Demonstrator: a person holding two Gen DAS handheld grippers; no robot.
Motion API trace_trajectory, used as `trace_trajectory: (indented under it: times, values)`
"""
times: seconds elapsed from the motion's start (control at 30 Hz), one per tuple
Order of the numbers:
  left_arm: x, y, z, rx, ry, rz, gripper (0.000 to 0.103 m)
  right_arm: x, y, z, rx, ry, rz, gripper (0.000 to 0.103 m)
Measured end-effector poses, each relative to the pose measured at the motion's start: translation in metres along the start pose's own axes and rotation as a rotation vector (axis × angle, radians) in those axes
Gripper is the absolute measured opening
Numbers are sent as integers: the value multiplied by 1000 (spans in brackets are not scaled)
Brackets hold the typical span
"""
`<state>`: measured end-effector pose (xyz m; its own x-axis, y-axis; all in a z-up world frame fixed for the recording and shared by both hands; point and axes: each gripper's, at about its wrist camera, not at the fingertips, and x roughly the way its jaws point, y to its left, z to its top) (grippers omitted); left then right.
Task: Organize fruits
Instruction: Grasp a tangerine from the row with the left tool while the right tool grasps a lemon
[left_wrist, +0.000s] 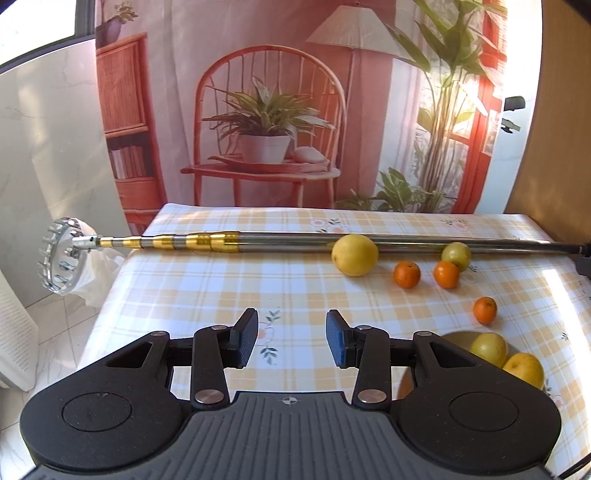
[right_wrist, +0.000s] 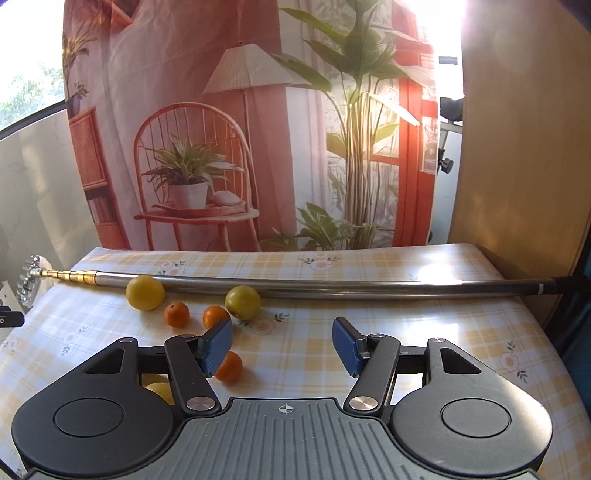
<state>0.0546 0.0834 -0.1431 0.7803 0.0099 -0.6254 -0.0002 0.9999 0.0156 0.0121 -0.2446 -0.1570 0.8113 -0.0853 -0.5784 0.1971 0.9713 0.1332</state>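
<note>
On the checked tablecloth (left_wrist: 207, 295), nearest the cameras, the left gripper (left_wrist: 291, 338) and the right gripper (right_wrist: 283, 345) each hover with jaws spread apart and nothing between the blue pads. Beside the left gripper, at lower right in its view, a yellow bowl (left_wrist: 456, 338) holds two yellow fruits (left_wrist: 489, 349), partly hidden by the gripper body. Just beyond the bowl lies a single small orange (left_wrist: 485, 310), which in the right wrist view sits partly behind the left finger (right_wrist: 218, 349). Farther back, two more small oranges (left_wrist: 406, 274) rest near each other, with a greenish-yellow fruit (left_wrist: 457, 256) and a larger lemon (left_wrist: 354, 254) behind them, both against a telescopic metal pole (left_wrist: 288, 242) lying across the table. At the rear hangs a printed backdrop (left_wrist: 269, 110) showing a chair and plants.
</note>
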Motion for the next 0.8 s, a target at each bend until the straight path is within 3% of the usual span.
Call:
trace_trajectory:
  times: [0.13, 0.37, 0.57, 0.8]
  values:
    - [-1, 14, 4, -42, 5, 10, 43, 5, -4, -1, 40, 16, 19, 65]
    - [5, 13, 11, -47, 10, -8, 43, 14, -5, -5, 51, 33, 29, 67]
    - [24, -13, 26, 16, -3, -59, 50, 25, -7, -3, 39, 35, 48, 67]
    - [59, -68, 48, 164, -14, -144, 50, 45, -15, 6, 62, 36, 87, 67]
